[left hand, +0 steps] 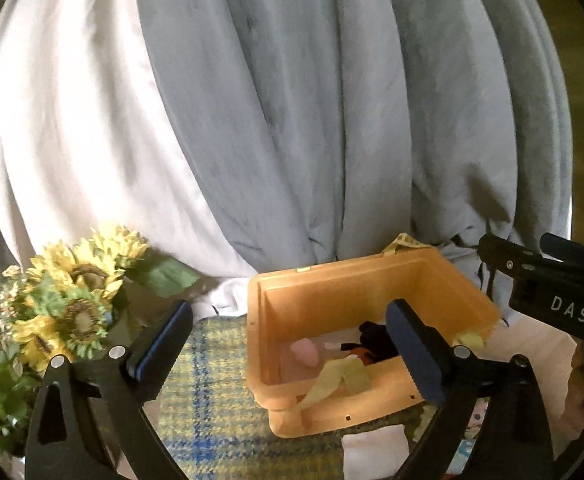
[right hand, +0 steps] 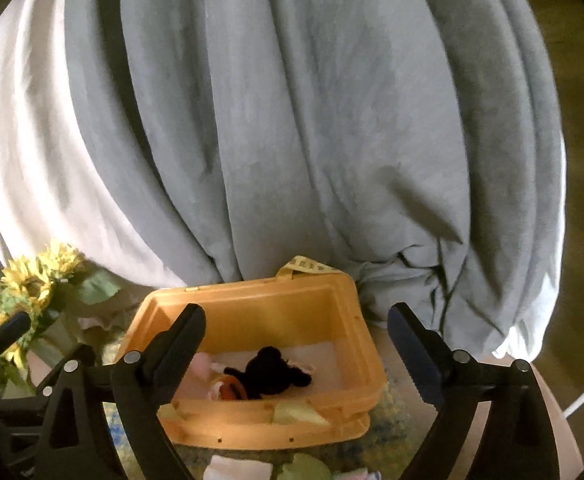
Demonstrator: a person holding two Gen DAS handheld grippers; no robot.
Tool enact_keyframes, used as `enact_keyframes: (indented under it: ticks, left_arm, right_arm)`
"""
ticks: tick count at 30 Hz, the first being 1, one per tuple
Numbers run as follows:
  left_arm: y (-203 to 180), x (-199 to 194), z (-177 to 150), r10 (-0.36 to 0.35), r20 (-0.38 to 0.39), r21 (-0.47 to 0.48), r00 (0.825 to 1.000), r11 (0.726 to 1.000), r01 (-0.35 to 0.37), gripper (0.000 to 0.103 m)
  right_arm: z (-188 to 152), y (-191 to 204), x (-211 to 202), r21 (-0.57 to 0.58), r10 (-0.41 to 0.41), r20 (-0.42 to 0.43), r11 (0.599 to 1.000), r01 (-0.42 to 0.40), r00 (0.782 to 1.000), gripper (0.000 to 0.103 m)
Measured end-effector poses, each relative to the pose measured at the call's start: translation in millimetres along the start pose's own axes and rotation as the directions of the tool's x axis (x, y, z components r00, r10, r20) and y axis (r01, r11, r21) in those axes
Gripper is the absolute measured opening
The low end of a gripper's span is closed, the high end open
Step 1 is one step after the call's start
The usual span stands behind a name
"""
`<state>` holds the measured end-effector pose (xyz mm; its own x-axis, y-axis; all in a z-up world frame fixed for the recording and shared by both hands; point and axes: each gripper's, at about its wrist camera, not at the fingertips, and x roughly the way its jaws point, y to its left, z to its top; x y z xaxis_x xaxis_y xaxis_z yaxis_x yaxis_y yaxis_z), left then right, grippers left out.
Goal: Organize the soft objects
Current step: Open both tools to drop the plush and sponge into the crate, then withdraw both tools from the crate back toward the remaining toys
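Note:
An orange plastic bin (left hand: 332,292) (right hand: 260,304) stands on a plaid cloth (left hand: 212,392). Inside it lie a black plush toy (right hand: 268,372) (left hand: 376,338), a pink soft item (left hand: 306,351) (right hand: 200,364) and an orange-and-white piece (right hand: 228,390). A pale green strip (left hand: 332,380) hangs over the bin's front rim. My left gripper (left hand: 288,352) is open and empty, just in front of the bin. My right gripper (right hand: 296,352) is open and empty, above the bin's front edge; its body shows at the right of the left wrist view (left hand: 552,284).
Grey curtains (left hand: 332,120) and a white drape (left hand: 72,140) hang behind the bin. Artificial sunflowers (left hand: 72,292) (right hand: 32,280) stand at left. A white folded cloth (left hand: 374,448) (right hand: 236,470) and a green item (right hand: 308,468) lie in front of the bin.

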<state>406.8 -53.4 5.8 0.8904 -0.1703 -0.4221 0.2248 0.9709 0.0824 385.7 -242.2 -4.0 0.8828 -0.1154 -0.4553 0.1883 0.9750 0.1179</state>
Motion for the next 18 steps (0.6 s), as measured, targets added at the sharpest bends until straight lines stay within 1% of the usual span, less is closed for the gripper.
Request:
enact_keyframes:
  ticks: [4, 7, 11, 18]
  left_arm:
    - [-3, -23, -6, -0.004, 0.022, -0.002, 1.000, 1.000, 0.004, 0.099]
    - [-3, -42, -13, 0.008, 0.034, -0.003, 0.999, 1.000, -0.008, 0.099]
    - [-3, -59, -25, 0.007, 0.022, -0.019, 1.000, 1.000, -0.006, 0.099]
    - [3, -87, -51, 0.019, -0.022, -0.068, 1.000, 0.997, -0.020, 0.099]
  right_arm:
    - [-6, -1, -24, -0.001, 0.007, 0.021, 1.000, -0.007, 1.000, 0.093]
    - [-14, -1, -42, -0.005, -0.002, 0.041, 1.000, 0.002, 0.999, 0.093]
    - [-25, -1, -58, 0.004, 0.003, 0.047, 1.000, -0.003, 0.999, 0.093]
    - [-46, 3, -88, -0.010, 0.018, 0.064, 1.000, -0.017, 0.998, 0.093]
